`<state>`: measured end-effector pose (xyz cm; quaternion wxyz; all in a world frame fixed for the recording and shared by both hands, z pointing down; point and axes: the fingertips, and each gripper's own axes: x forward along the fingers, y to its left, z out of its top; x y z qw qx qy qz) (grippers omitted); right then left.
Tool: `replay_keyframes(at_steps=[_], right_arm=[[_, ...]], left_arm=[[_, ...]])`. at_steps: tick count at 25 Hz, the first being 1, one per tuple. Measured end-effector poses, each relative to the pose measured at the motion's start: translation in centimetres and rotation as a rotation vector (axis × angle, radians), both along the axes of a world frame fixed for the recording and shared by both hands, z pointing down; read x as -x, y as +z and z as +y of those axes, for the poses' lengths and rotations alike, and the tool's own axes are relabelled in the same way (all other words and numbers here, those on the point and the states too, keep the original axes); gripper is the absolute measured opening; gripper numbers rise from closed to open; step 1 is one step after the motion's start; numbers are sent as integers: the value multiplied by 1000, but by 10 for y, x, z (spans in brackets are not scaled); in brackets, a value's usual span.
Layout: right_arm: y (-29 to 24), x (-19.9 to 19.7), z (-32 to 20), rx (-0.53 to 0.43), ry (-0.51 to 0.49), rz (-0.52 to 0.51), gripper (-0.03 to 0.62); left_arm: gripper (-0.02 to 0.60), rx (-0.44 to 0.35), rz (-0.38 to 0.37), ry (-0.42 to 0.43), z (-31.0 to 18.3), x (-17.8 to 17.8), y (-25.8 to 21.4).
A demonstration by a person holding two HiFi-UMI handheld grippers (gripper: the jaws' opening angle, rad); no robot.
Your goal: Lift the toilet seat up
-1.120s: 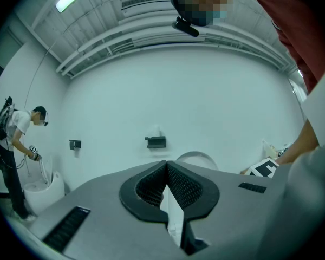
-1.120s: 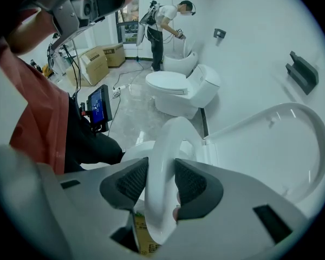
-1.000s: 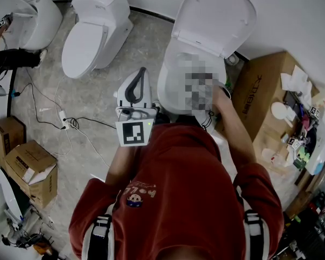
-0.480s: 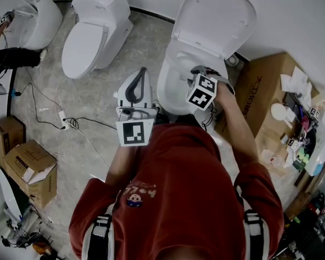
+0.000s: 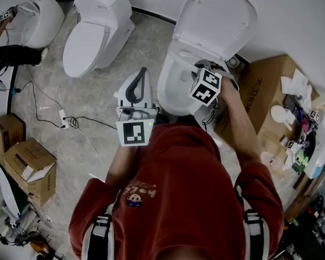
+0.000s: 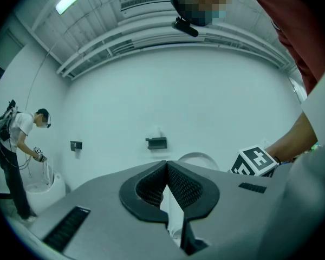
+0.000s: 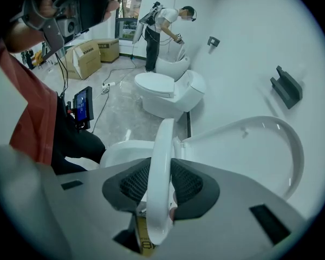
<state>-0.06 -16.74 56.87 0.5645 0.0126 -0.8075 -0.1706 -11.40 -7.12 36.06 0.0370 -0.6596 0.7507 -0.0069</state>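
Observation:
The white toilet (image 5: 170, 88) stands in front of me, its lid (image 5: 216, 18) upright against the wall. The seat ring (image 7: 163, 137) stands on edge, raised off the bowl rim (image 7: 122, 148). My right gripper (image 7: 161, 169) points steeply down over the bowl, and both meshed pads press on the ring. Its jaws have just been closing with the seat between them. In the head view its marker cube (image 5: 206, 86) shows over the bowl. My left gripper (image 6: 166, 165) is held level beside the bowl's left side, its tips touching and nothing in them; the head view shows this gripper (image 5: 143, 72) too.
A second toilet (image 5: 95, 28) and a third fixture (image 5: 40, 18) stand to the left, where another person (image 7: 165, 28) works. Cables (image 5: 65, 118) cross the floor. Cardboard boxes (image 5: 27, 167) sit at the left, and a cluttered box (image 5: 265, 96) at the right.
My right gripper has shifted slightly up and to the right, toward the lid, with the seat in its jaws. The left gripper has stayed in place.

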Motion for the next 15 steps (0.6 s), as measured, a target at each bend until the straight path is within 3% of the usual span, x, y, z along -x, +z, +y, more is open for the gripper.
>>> replay_keyframes(at_steps=[15], right_arm=[[-14, 3, -31, -93, -10, -9, 104]], left_arm=[[12, -2, 5, -17, 7, -1, -1]])
